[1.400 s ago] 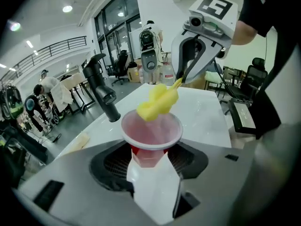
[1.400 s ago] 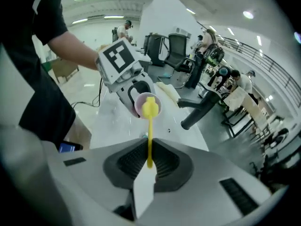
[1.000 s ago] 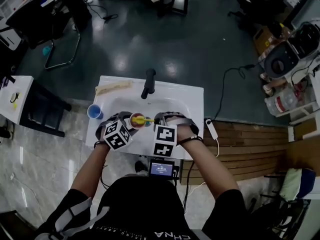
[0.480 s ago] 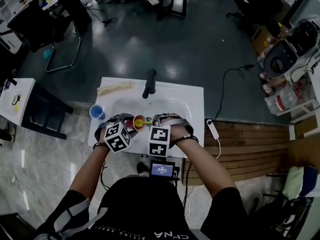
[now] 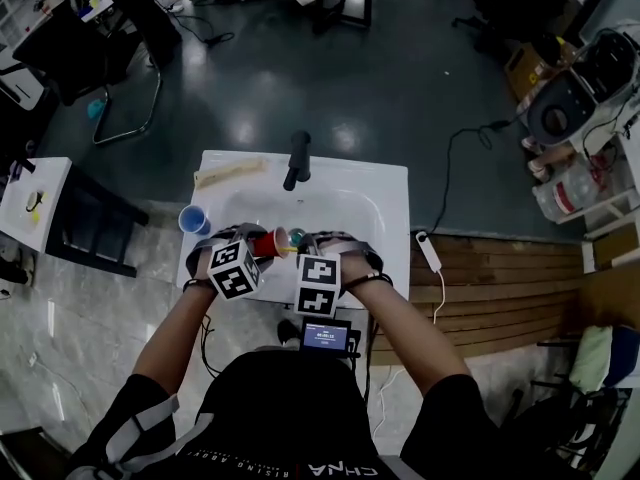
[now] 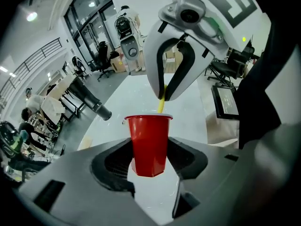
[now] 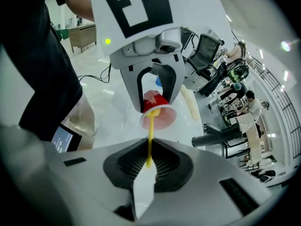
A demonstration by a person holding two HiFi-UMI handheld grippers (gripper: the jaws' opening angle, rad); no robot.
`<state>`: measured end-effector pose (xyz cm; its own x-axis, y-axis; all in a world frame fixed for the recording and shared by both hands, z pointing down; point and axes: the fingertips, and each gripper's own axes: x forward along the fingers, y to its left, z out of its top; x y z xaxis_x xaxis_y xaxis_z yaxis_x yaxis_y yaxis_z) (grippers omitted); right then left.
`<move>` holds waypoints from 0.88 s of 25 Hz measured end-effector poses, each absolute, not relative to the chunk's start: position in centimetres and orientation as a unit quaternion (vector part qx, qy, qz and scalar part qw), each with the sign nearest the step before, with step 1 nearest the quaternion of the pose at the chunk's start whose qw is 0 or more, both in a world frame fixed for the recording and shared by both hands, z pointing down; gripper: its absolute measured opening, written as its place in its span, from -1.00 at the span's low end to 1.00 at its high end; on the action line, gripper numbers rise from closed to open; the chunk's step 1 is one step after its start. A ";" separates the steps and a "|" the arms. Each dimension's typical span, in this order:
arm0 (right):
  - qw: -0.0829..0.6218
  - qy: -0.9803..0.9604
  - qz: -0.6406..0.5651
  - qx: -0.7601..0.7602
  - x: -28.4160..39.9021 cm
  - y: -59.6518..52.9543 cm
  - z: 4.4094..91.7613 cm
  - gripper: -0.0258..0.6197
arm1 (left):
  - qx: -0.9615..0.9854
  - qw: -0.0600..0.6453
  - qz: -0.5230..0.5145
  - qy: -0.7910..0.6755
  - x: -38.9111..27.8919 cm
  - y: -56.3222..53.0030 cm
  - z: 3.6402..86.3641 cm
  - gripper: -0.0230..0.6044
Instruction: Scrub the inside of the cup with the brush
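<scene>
A red cup (image 6: pixel 149 145) sits between the jaws of my left gripper (image 6: pixel 150 157), which have just closed a little further and are shut on it. In the head view the red cup (image 5: pixel 266 242) is tilted over the white sink (image 5: pixel 370 203), mouth towards the right, with the left gripper (image 5: pixel 256 246) beside it. My right gripper (image 7: pixel 149 161) is shut on the brush's thin yellow handle (image 7: pixel 150 140). The handle runs into the cup's mouth (image 7: pixel 160 116). The brush's head is mostly hidden inside the cup. In the head view my right gripper (image 5: pixel 308 244) stands just right of the cup.
A black faucet (image 5: pixel 296 163) stands at the sink's back edge. A blue cup (image 5: pixel 192 219) and a pale flat brush (image 5: pixel 230 174) lie on the left rim. A white power strip (image 5: pixel 428 252) lies on the wooden boards at the right. A small screen (image 5: pixel 324 336) sits below the sink.
The cup has tipped from mouth-up to mouth towards the right gripper. Both grippers have drawn slightly closer together, and the brush handle now points into the cup's mouth.
</scene>
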<state>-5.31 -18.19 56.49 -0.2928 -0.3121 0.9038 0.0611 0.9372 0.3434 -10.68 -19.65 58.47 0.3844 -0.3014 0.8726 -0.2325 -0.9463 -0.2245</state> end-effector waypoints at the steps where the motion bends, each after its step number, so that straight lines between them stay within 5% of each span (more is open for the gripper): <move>1: 0.585 -0.791 -0.160 0.081 -5.3 -18.2 56.2 -0.80 | -0.830 0.033 -0.533 0.159 -10.7 -19.6 58.7 -0.18; 22: 0.590 -0.790 -0.144 0.083 -2.9 -18.9 56.9 -0.80 | -0.834 0.047 -0.531 0.143 -9.8 -19.1 57.1 -0.19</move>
